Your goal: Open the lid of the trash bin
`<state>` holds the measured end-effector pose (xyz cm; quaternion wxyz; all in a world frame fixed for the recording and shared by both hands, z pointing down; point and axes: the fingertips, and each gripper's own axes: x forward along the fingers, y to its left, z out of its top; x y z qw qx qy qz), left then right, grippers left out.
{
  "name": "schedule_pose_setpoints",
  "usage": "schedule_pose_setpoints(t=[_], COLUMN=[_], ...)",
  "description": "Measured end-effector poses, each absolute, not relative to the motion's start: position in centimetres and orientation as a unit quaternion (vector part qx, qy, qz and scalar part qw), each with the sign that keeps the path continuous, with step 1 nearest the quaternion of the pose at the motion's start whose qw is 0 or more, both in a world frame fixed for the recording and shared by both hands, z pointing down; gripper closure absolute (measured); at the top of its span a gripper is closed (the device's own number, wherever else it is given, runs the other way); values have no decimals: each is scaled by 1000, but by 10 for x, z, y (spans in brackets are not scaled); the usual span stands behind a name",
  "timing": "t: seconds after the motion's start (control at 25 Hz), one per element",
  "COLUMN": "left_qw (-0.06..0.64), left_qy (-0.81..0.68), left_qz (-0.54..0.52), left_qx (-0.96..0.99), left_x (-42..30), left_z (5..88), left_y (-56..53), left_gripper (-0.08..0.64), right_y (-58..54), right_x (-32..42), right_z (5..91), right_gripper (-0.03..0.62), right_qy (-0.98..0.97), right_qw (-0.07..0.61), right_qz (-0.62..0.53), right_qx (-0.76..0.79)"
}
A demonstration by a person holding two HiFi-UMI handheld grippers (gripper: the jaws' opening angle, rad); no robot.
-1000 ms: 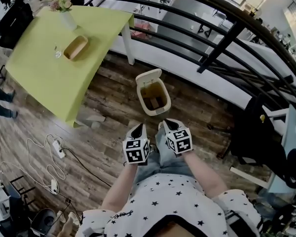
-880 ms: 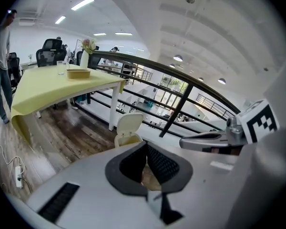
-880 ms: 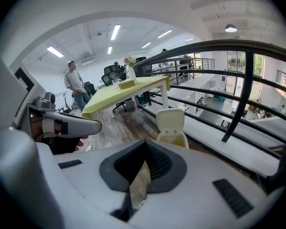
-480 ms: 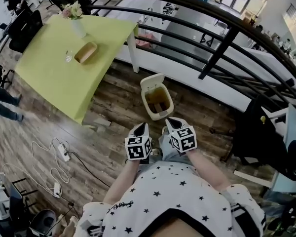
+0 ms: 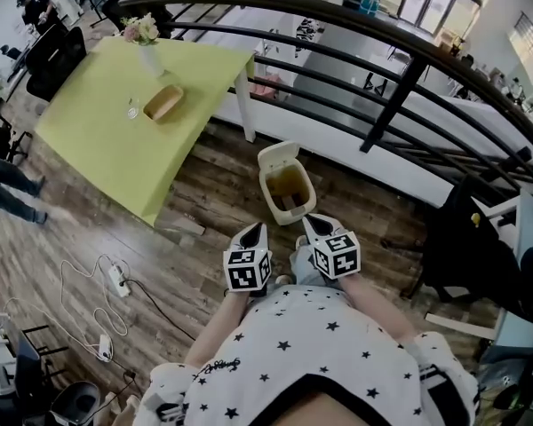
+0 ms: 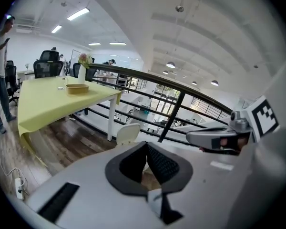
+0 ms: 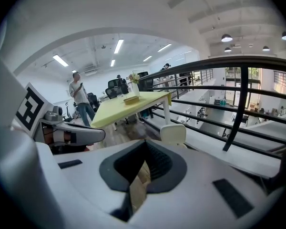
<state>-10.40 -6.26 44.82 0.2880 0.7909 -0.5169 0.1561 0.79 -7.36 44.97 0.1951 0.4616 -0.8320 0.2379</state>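
A small cream trash bin (image 5: 289, 193) stands on the wooden floor by the railing. Its lid (image 5: 277, 156) is tipped up at the far side, and the brownish inside shows. The raised lid (image 6: 127, 133) also shows in the left gripper view, and the same lid (image 7: 173, 134) in the right gripper view. My left gripper (image 5: 252, 230) and right gripper (image 5: 310, 222) are side by side close to my body, a short way on the near side of the bin and not touching it. Both are shut with nothing held.
A yellow-green table (image 5: 115, 136) at the left carries a flower vase (image 5: 147, 47), a wooden tray (image 5: 163, 102) and a glass. A black railing (image 5: 400, 78) runs behind the bin. Cables and a power strip (image 5: 117, 280) lie on the floor. A dark chair (image 5: 466, 238) is at the right.
The head view has shifted a little, so the table and bin sit slightly further right. Both grippers stay shut near my torso. The bin lid stays up.
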Motion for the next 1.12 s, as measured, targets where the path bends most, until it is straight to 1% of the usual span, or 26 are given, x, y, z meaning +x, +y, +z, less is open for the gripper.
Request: schedule_pose_setpoints(t=[0.28,1.12], left_qw=[282,288], left_qy=[-520,-516], left_qz=[153,151], left_qx=[792,793], left_x=[-112,-107], left_z=[446,447], left_y=[-59,-60], left_gripper=[548,548], right_y=[-64,-62], right_x=[-1,5], right_z=[445,444], right_gripper=[598,598], right_qy=[-841,-836], right_qw=[208,206], right_qz=[205,212], right_qx=[456,463])
